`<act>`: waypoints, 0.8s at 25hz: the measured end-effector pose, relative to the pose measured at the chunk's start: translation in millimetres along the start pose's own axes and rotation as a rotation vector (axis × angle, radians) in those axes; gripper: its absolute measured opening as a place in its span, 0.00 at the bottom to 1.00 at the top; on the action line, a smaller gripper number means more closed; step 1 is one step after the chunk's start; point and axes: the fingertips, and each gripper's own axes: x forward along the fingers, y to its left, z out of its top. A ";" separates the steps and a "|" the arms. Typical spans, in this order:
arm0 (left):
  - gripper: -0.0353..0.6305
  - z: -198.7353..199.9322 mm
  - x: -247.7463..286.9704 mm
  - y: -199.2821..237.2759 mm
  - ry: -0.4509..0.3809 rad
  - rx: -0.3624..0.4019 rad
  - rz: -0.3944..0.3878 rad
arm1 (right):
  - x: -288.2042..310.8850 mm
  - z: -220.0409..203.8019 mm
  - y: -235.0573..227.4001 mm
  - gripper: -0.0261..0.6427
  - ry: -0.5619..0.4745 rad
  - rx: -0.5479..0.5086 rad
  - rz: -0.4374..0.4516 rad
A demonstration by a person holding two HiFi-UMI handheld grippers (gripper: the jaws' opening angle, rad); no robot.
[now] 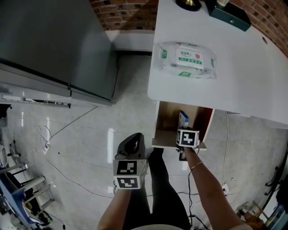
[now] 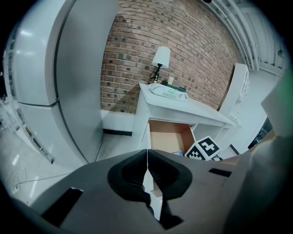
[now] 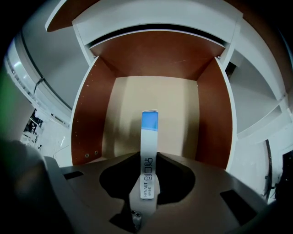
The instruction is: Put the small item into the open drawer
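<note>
The open drawer (image 1: 164, 121) juts from under the white table (image 1: 252, 85); its brown walls and pale floor (image 3: 123, 114) fill the right gripper view. My right gripper (image 1: 184, 129) points steeply down over the drawer, shut on a slim white box with a blue end (image 3: 149, 146). That box (image 1: 183, 120) stands upright inside the drawer opening. My left gripper (image 1: 134, 138) hangs over the floor left of the drawer. Its jaws meet with nothing between them (image 2: 147, 160).
A pack of wet wipes (image 1: 186, 59), a lamp base (image 1: 188, 3) and a dark green box (image 1: 229, 15) sit on the table. A tall grey fridge (image 1: 49, 40) stands to the left. Cables (image 1: 45, 134) trail across the pale floor.
</note>
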 end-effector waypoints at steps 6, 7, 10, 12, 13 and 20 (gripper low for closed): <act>0.09 -2.1 0.5 -0.5 0.008 -0.001 0.001 | 4.7 0.7 0.4 0.18 0.013 0.006 -0.004; 0.09 -2.0 1.0 -0.6 0.008 -0.001 0.001 | 5.3 1.1 0.2 0.18 0.013 0.007 -0.007; 0.09 -2.2 1.8 -0.2 0.010 0.000 0.002 | 5.6 0.9 0.3 0.19 0.014 0.013 -0.013; 0.09 -1.7 2.3 -0.5 0.010 0.000 0.000 | 4.9 1.0 0.5 0.19 0.007 0.012 -0.015; 0.09 -1.5 2.5 -0.7 0.010 0.002 0.000 | 4.3 0.9 0.7 0.19 0.003 0.011 -0.015; 0.09 0.1 1.8 -2.8 0.012 0.017 -0.003 | -6.6 4.1 0.3 0.26 -0.045 0.007 -0.010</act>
